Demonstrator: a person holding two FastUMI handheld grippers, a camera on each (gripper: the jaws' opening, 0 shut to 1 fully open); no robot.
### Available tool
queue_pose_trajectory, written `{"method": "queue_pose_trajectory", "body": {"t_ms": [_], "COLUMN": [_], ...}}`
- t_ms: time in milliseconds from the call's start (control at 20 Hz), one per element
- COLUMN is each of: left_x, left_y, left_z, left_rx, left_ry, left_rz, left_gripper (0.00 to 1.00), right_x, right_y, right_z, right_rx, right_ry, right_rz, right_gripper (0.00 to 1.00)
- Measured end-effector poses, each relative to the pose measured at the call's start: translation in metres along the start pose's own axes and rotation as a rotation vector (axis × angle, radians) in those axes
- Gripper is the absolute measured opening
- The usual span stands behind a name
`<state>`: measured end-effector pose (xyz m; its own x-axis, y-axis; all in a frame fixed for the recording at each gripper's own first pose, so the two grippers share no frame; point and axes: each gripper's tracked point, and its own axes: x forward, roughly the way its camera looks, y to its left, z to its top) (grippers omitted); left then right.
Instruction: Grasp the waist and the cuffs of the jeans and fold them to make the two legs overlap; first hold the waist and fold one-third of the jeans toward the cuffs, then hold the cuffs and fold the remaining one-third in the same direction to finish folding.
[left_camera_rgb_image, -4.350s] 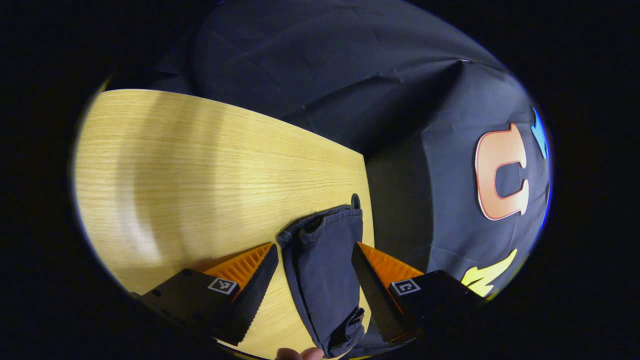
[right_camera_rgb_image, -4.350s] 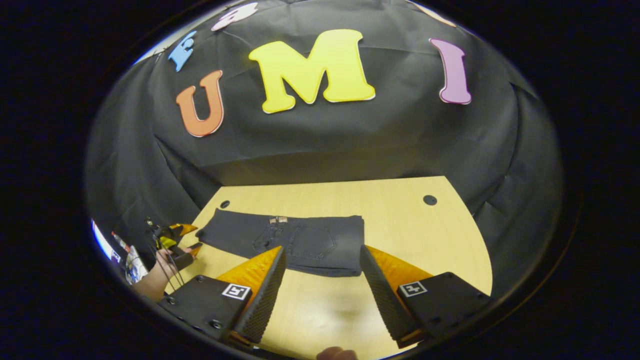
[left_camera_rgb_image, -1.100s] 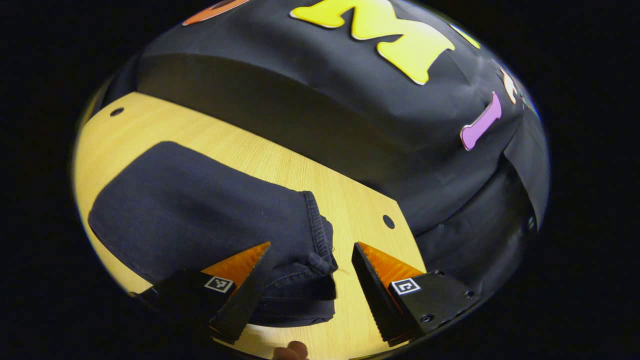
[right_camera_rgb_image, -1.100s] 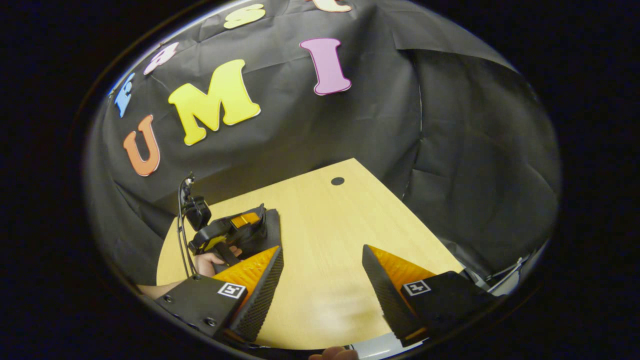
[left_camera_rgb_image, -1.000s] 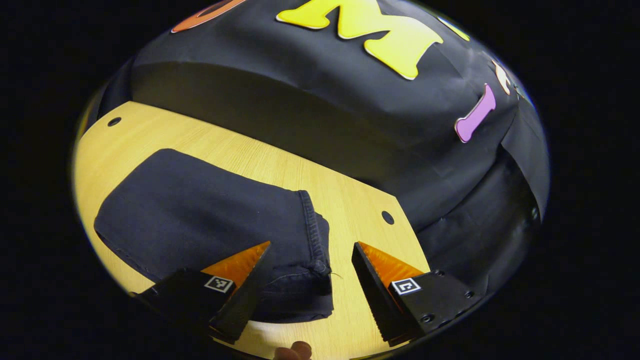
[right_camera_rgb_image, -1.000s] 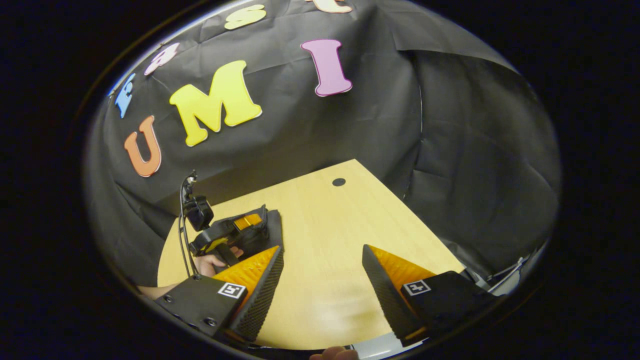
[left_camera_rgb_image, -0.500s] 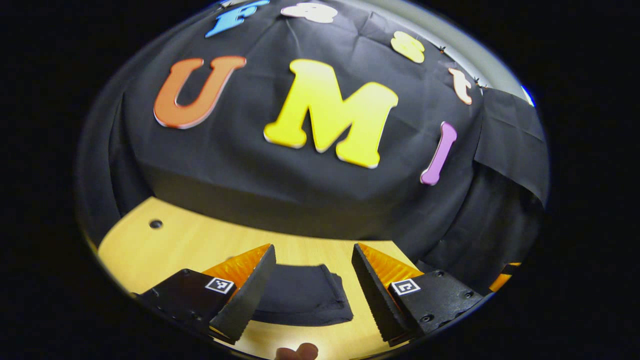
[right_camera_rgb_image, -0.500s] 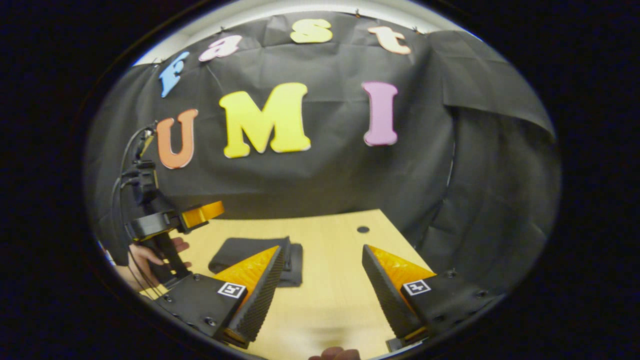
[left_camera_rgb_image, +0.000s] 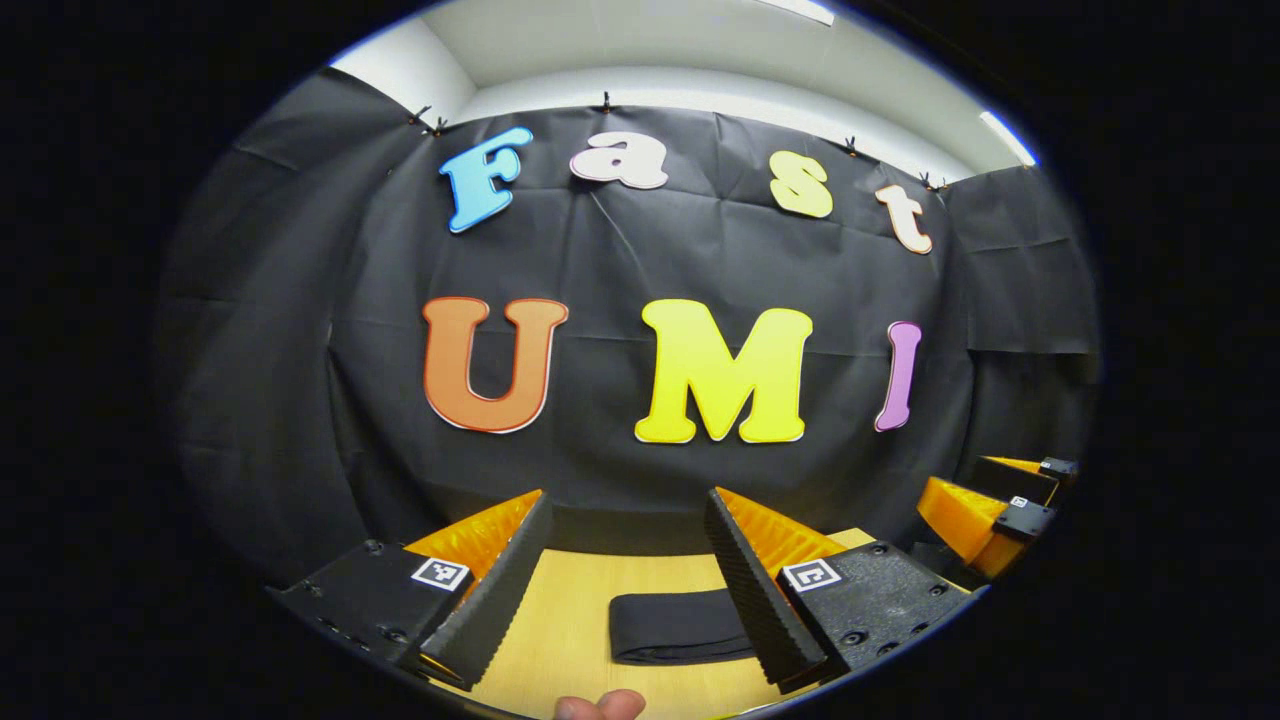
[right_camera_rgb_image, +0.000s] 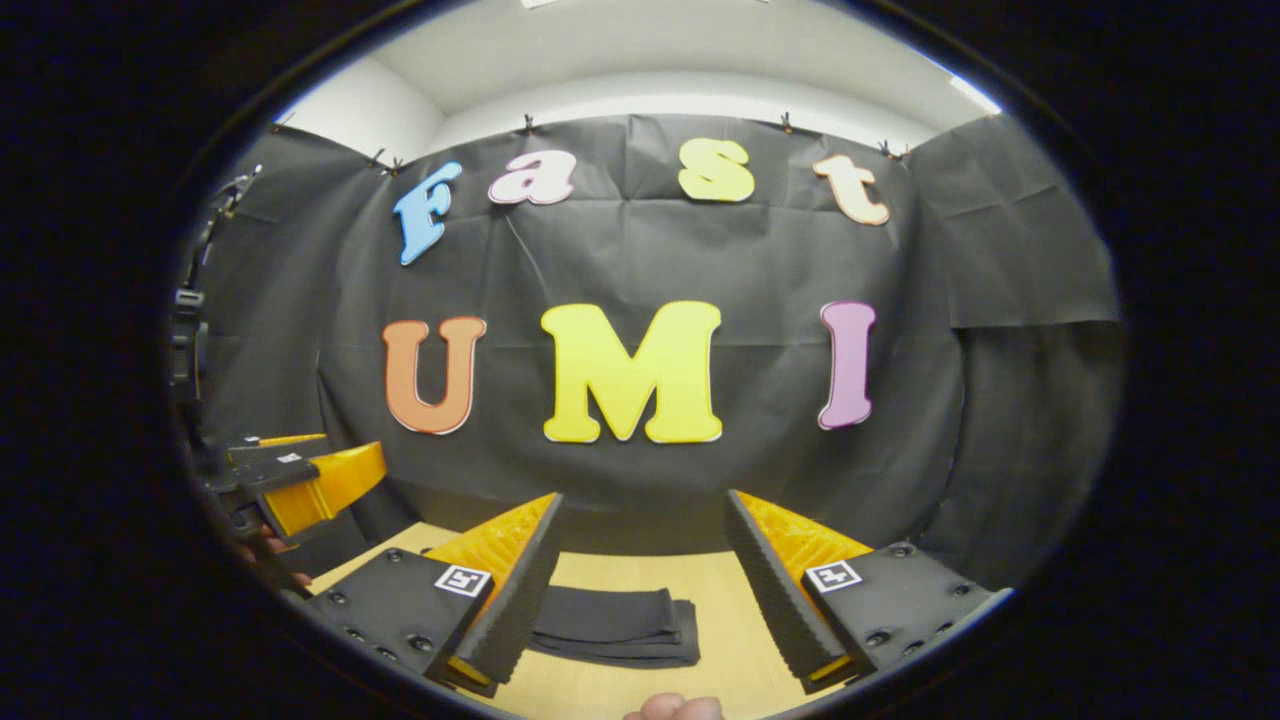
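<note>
Two grippers, both held above the table, fingers spread wide, nothing between them: left gripper (left_camera_rgb_image: 625, 530), right gripper (right_camera_rgb_image: 640, 530). Jeans (left_camera_rgb_image: 675, 625): dark, folded into a compact flat bundle with stacked layers, lying on the light wooden table (right_camera_rgb_image: 720, 600) below

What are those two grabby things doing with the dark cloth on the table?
A person holds a gripper in each hand. That dark cloth is a pair of jeans, lying folded in a small flat bundle on the wooden table. The left gripper and the right gripper are both open and lifted above the table, pointing toward the black back wall. Neither one is touching the jeans. The folding looks done.
</note>
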<state>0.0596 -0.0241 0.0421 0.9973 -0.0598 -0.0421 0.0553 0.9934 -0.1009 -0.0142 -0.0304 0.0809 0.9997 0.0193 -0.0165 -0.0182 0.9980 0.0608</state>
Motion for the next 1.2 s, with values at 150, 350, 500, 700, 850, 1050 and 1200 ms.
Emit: {"method": "queue_pose_trajectory", "body": {"t_ms": [150,350,500,700,850,1050,1200], "left_x": [-0.025,-0.027,-0.030,-0.031,-0.031,-0.034,-0.034], "left_y": [0.007,0.011,0.012,0.015,0.016,0.021,0.022], "left_z": [-0.010,-0.012,-0.012,-0.012,-0.012,-0.012,-0.013], "left_rx": [-0.049,-0.033,-0.043,-0.047,-0.051,-0.049,-0.047], "left_ry": [0.028,0.031,0.028,0.030,0.023,0.029,0.023], "left_rz": [0.013,0.039,0.044,0.072,0.089,0.110,0.126], "left_gripper": [0.98,0.98,0.98,0.98,0.98,0.98,0.98], "right_x": [-0.012,-0.014,-0.019,-0.022,-0.019,-0.014,-0.009], "right_y": [0.018,0.024,0.030,0.046,0.054,0.061,0.062], "right_z": [-0.007,-0.009,-0.012,-0.012,-0.008,-0.014,-0.013], "right_rx": [-0.024,0.011,-0.002,-0.031,-0.041,-0.045,-0.042], "right_ry": [-0.002,0.010,0.028,0.029,0.019,0.044,0.049], "right_rz": [-0.012,-0.008,0.009,0.040,0.056,0.080,0.084], "right_gripper": [0.93,0.93,0.93,0.97,0.93,0.93,0.93]}}
